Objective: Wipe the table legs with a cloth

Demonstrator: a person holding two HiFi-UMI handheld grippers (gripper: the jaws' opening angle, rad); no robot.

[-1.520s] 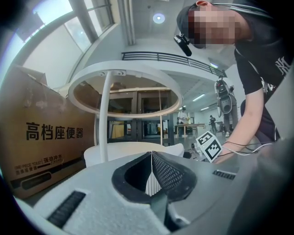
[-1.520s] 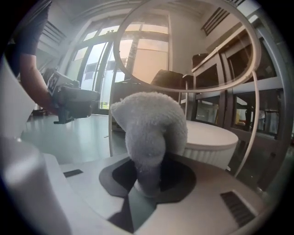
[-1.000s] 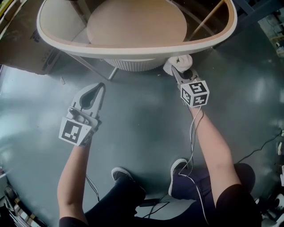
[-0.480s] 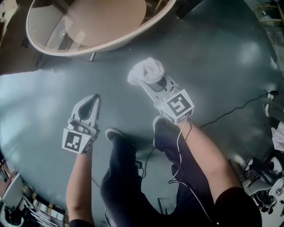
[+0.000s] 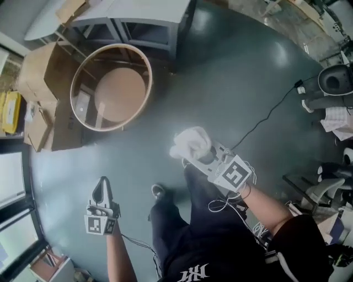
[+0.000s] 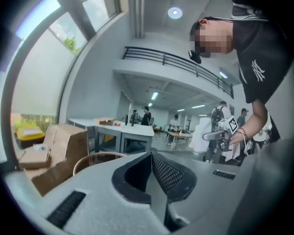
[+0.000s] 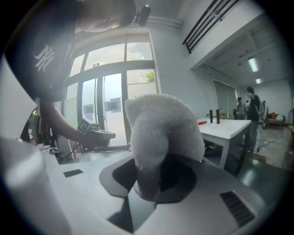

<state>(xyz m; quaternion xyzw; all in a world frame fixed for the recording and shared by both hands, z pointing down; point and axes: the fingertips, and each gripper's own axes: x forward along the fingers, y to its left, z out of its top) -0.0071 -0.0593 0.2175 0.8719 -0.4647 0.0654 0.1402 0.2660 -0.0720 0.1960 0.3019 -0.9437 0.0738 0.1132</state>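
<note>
The round wooden table (image 5: 145,59) stands far off at the upper left of the head view, and its rim (image 6: 98,158) shows low in the left gripper view. A white fluffy cloth (image 5: 191,142) bulges from my right gripper (image 5: 197,155), which is shut on it in mid-air, well clear of the table. The same cloth (image 7: 163,128) fills the right gripper view above the jaws (image 7: 154,183). My left gripper (image 5: 102,182) hangs low at the left, shut with nothing in it (image 6: 151,158). The table legs are mostly hidden under the top.
Cardboard boxes (image 5: 41,82) lie left of the round table. A grey rectangular table (image 5: 143,11) stands behind it. A black cable (image 5: 270,115) crosses the floor toward equipment (image 5: 331,82) at the right. My legs and a shoe (image 5: 158,193) are below.
The view has risen and pulled far back from the round table. My right gripper came away from the table's underside with the cloth. The left gripper dropped lower left.
</note>
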